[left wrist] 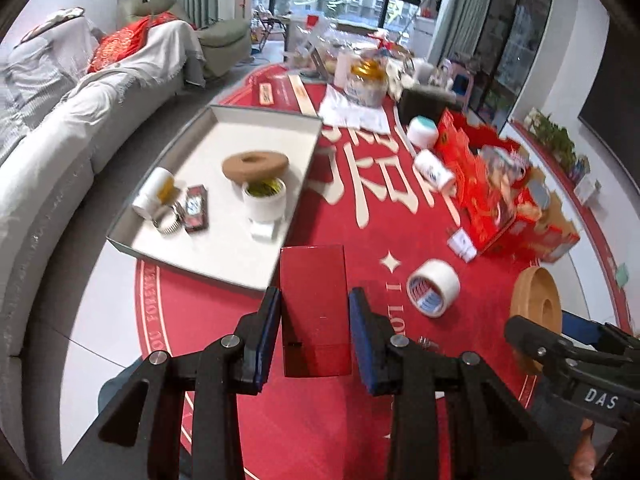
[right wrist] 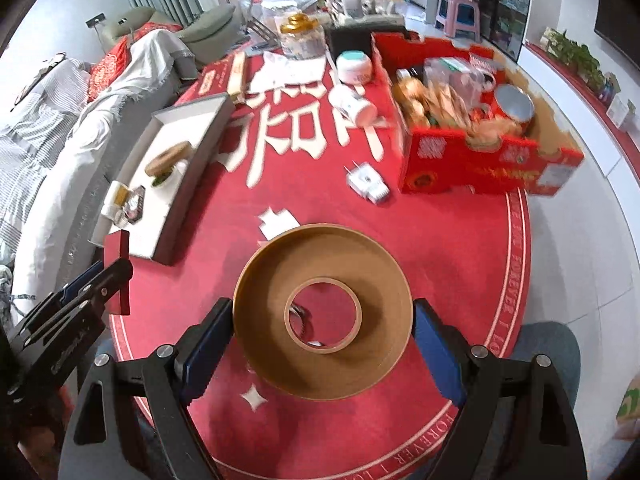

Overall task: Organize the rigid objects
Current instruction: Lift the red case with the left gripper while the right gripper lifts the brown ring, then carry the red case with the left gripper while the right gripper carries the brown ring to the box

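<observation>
Two handheld grippers work above a round red rug (left wrist: 360, 240) printed with large cream characters. In the left wrist view, the left gripper (left wrist: 314, 322) sits at six o'clock, its blue-padded jaws closed onto the sides of a flat, dark red rectangular box (left wrist: 314, 308) that stands upright between them. Toward ten o'clock from that box lies a shallow white tray (left wrist: 304, 160) with grey walls, its near corner just beside the box. Inside the tray are a brown tape roll (left wrist: 256, 165) resting on top of a white cup (left wrist: 264, 200), a small white bottle (left wrist: 154, 194) lying on its side, a metal ring (left wrist: 170, 220) and a small dark packet (left wrist: 196, 208). At three o'clock from the box a white tape roll (left wrist: 434, 286) with red and blue print lies on the rug. In the right wrist view, the right gripper (right wrist: 322, 334) at six o'clock holds a large tan tape roll (right wrist: 322, 312) by its outer rim, jaws spread wide around it, the hollow core facing the camera. At one o'clock an open red cardboard box (right wrist: 472, 168) is filled with blurred packages. A white plug adapter (right wrist: 366, 182) lies at twelve o'clock, near that box. A grey sofa (left wrist: 60, 152) runs along the left edge.
</observation>
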Demonstrator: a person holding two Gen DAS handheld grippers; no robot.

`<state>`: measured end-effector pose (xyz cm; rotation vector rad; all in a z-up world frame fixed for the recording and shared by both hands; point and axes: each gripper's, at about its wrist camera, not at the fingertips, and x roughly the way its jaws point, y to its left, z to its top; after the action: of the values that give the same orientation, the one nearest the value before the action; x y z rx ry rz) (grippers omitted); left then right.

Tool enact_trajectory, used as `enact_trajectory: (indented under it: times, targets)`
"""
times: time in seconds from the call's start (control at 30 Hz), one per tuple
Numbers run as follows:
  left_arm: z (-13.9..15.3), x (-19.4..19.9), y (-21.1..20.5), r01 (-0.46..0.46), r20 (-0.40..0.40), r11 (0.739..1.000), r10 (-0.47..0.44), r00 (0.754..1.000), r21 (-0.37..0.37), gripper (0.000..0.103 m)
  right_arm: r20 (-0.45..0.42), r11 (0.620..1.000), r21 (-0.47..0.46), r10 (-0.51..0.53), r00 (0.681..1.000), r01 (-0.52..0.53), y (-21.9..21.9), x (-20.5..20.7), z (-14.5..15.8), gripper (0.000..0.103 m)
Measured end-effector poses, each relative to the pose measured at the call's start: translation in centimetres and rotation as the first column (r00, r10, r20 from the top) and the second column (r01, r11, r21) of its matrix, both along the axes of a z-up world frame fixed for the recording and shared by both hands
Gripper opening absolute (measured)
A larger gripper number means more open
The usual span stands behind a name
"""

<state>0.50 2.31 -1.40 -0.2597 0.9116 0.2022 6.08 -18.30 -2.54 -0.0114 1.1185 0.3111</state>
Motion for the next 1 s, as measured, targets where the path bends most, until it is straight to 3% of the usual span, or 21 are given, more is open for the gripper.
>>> enact_trajectory:
  times: [0.3,0.6,1.0]
  targets:
    - [3.5,0.8,3.8,-0.089,0.053,0.996,0.091,0.994,-0.029,0.038,0.065,0.997,0.048,0.056,0.996,-0.06,3.9,2.1,3.6,0.088]
    - [7.2,0.6,7.2,-0.171,0.107,0.985,0.168,0.98,0.019,0.038,0.145,0.987,0.118,0.091,0.985,-0.109,6.0,4.1,7.3,0.088]
    - [9.1,1.8,8.8,-0.22,0.111,0.971,0.21,0.971,0.091,0.038,0.162,0.974,0.191,0.087,0.983,-0.118,5.8,6.2,8.6,0.088]
